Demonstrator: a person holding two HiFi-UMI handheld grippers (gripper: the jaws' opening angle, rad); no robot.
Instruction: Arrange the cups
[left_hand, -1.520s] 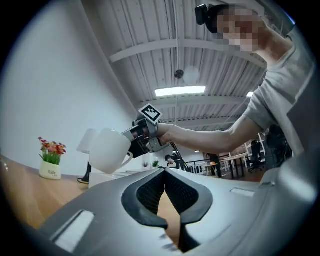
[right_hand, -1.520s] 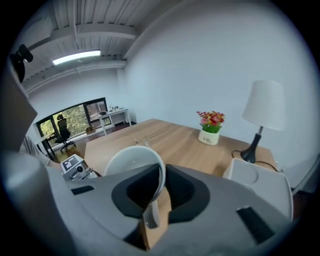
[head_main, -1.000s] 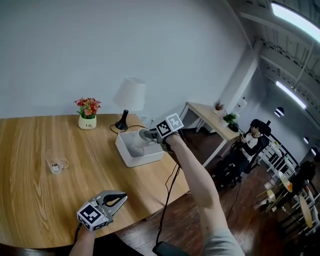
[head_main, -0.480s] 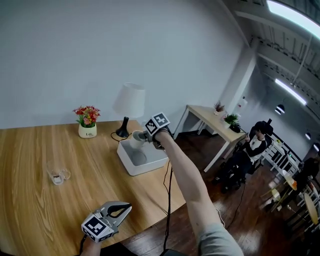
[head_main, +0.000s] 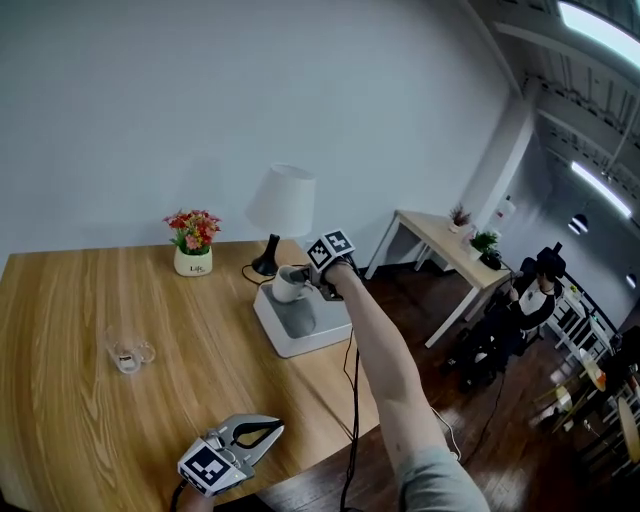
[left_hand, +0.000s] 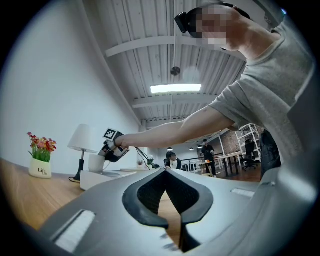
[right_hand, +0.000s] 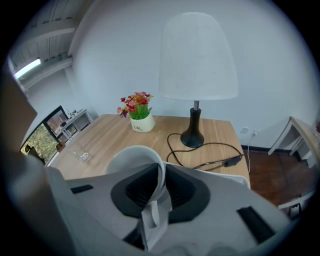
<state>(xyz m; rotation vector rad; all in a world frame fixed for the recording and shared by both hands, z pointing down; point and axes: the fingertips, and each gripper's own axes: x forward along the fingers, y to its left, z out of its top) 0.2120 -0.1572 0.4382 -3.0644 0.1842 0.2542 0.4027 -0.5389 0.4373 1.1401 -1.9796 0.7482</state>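
Observation:
A white mug (head_main: 287, 284) hangs over the left end of the white tray (head_main: 300, 340). My right gripper (head_main: 303, 279) is shut on its rim beside the handle. In the right gripper view the mug (right_hand: 136, 165) sits pinched between the jaws of the right gripper (right_hand: 161, 186), mouth toward the camera. A small clear glass cup (head_main: 127, 356) stands on the wooden table (head_main: 70, 400) at the left, and shows far off in the right gripper view too (right_hand: 80, 155). My left gripper (head_main: 262, 432) rests low near the table's front edge, jaws together, holding nothing; the left gripper view (left_hand: 165, 176) confirms this.
A white-shaded lamp (head_main: 279, 205) with a black base and trailing cable (right_hand: 210, 150) stands just behind the tray. A small white pot of red flowers (head_main: 194, 248) sits at the back of the table. The table's right edge drops to a dark floor; another table and seated people lie beyond.
My right gripper has carried the mug down and leftward across the tray toward its left end. The left gripper has stayed put.

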